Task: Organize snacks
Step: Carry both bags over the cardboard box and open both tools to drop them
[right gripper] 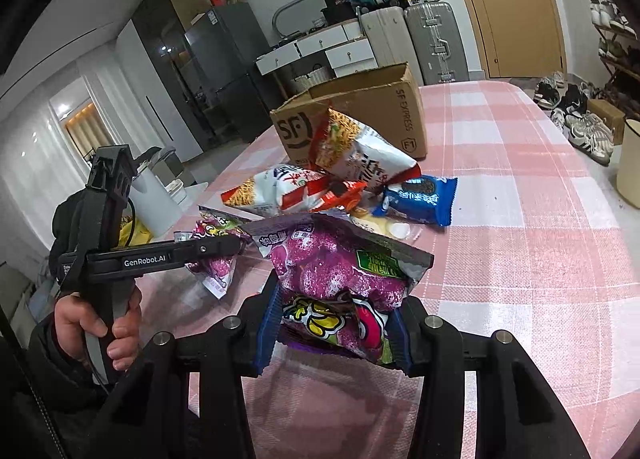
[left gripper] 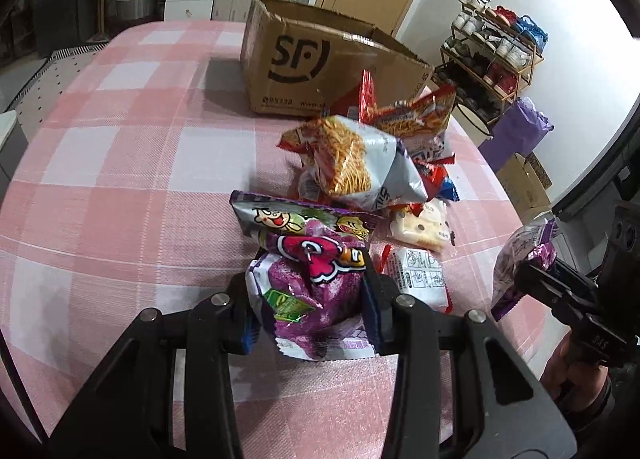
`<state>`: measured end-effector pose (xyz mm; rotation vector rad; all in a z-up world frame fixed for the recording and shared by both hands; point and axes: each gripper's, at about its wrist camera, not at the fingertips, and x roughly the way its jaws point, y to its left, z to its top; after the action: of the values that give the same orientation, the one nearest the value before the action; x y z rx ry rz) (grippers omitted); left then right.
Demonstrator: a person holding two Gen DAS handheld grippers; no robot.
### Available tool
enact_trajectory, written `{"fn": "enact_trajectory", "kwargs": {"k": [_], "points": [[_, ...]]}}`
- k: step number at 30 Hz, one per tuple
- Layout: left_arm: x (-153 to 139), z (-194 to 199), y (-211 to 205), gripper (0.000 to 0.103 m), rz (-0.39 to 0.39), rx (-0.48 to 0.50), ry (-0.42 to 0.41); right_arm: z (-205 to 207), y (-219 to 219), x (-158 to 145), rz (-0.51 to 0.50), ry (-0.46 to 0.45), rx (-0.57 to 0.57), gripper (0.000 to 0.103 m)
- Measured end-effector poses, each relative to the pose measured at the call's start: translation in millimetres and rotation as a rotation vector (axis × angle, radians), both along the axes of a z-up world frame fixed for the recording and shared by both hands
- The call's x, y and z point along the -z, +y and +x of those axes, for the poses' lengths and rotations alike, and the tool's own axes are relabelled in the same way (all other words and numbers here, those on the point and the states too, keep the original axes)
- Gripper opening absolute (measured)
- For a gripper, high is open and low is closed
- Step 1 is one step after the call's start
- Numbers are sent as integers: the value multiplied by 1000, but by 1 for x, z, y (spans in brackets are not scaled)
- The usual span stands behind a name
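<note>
Left wrist view: left gripper (left gripper: 310,299) is clamped on a crinkly purple foil snack bag (left gripper: 308,271); right gripper (right gripper: 334,329) pinches a matching bag (right gripper: 340,271). Carry both over the snack pile (left gripper: 372,155), releasing inside the brown cardboard box (left gripper: 320,59).

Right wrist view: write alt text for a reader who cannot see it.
The right gripper clamps a purple snack bag above a pink checked tablecloth. At left, the left gripper, held by a hand, grips a second purple bag. Behind them, more snack packets lie before an open cardboard box.
</note>
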<state>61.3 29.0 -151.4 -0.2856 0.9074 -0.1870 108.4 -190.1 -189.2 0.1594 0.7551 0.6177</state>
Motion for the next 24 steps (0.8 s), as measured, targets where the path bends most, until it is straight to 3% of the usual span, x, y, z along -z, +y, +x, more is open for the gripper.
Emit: {"fn": "enact_trajectory", "kwargs": {"k": [11,24], "points": [[-41,-14,19,37,17,-10,-95,5,16,-31,4,-71,-38,47],[-110,18,33,37,56,39,-208,41,33,-85,21,-187,-89,47]]}}
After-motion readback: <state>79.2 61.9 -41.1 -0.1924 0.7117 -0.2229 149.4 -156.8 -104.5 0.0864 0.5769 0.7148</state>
